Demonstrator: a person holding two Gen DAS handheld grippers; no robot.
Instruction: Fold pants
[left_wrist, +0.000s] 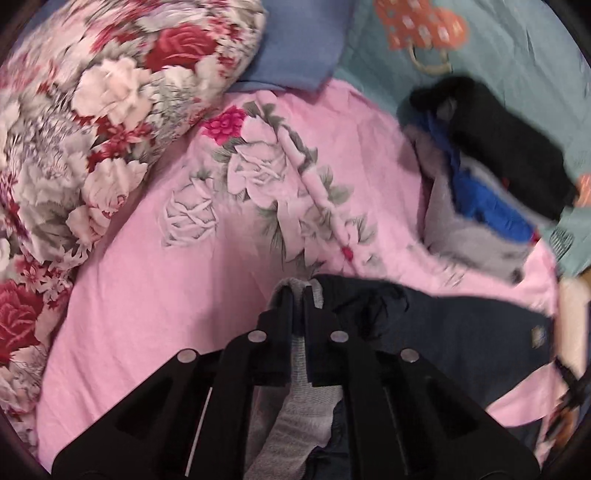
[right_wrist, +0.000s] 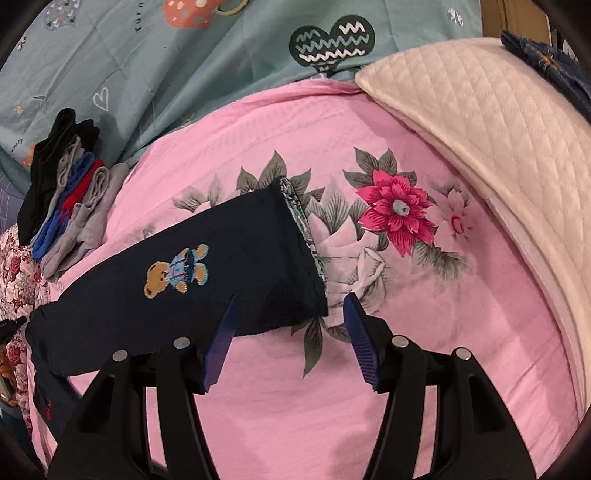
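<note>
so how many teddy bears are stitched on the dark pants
1 shows: a teddy bear on the navy pants, midway along the leg on the pink sheet, left of the open right gripper. Folded or underside cloth may hide others.

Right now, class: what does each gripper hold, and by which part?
The left gripper is shut on the navy pants, at a bunched edge showing grey lining. The right gripper is open, holding nothing.
</note>
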